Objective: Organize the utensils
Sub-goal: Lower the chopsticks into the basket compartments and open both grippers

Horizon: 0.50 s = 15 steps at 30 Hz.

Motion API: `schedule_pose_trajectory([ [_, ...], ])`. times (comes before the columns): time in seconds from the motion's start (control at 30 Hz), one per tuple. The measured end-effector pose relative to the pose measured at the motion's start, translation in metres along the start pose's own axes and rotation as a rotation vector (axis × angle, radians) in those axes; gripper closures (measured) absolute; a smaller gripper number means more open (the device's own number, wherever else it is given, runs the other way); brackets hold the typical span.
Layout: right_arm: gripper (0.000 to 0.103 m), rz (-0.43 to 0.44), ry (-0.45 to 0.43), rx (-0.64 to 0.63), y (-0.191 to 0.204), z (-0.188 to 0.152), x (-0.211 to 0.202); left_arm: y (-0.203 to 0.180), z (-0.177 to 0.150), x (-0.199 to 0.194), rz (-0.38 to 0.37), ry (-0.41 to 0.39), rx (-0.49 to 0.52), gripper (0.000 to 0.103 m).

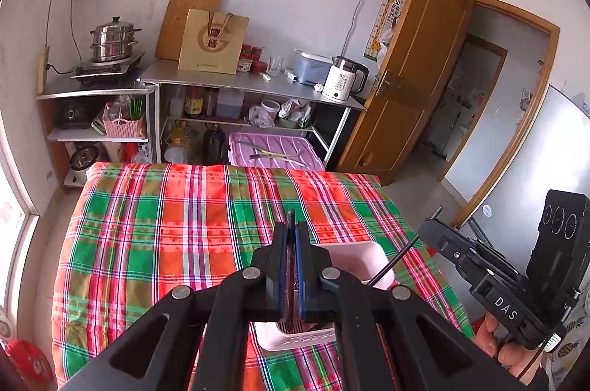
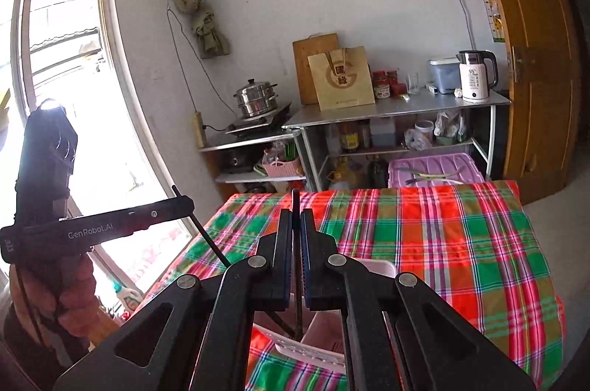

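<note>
My left gripper (image 1: 291, 225) is shut on a thin dark chopstick (image 1: 291, 217) whose tip sticks up between the pads. My right gripper (image 2: 295, 212) is shut on another dark chopstick (image 2: 296, 203), whose lower end points down into a white utensil holder (image 2: 313, 350). The holder (image 1: 354, 254) stands on the plaid-covered table (image 1: 166, 225) right under both grippers. In the left wrist view the right gripper (image 1: 429, 225) shows at the right with its chopstick (image 1: 394, 262) slanting into the holder. In the right wrist view the left gripper (image 2: 184, 203) shows at the left with its chopstick (image 2: 206, 232).
Beyond the table stands a purple bin (image 1: 273, 151) with several utensils on its lid. Metal shelves (image 1: 239, 85) behind hold a kettle (image 1: 343, 77), a paper bag and a steamer pot (image 1: 112, 38). A wooden door (image 1: 416, 59) is open at the right.
</note>
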State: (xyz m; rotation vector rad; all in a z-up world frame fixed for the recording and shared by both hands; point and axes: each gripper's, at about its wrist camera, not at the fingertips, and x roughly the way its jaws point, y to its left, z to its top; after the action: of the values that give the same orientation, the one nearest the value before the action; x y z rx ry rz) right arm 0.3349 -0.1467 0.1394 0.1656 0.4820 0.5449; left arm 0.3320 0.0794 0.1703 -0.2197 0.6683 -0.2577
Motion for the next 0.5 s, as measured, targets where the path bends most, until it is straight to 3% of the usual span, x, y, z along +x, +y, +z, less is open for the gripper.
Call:
schedule_pose_trajectory([
  [0.3,0.099,0.001,0.074,0.005,-0.006,-0.015,0.012,0.011,-0.011,0.011,0.017,0.006,-0.013,0.099],
  [0.5,0.089,-0.010,0.059,-0.006,-0.004,-0.013,-0.005,0.010,-0.012,-0.012,0.020,-0.053,-0.017,0.075],
])
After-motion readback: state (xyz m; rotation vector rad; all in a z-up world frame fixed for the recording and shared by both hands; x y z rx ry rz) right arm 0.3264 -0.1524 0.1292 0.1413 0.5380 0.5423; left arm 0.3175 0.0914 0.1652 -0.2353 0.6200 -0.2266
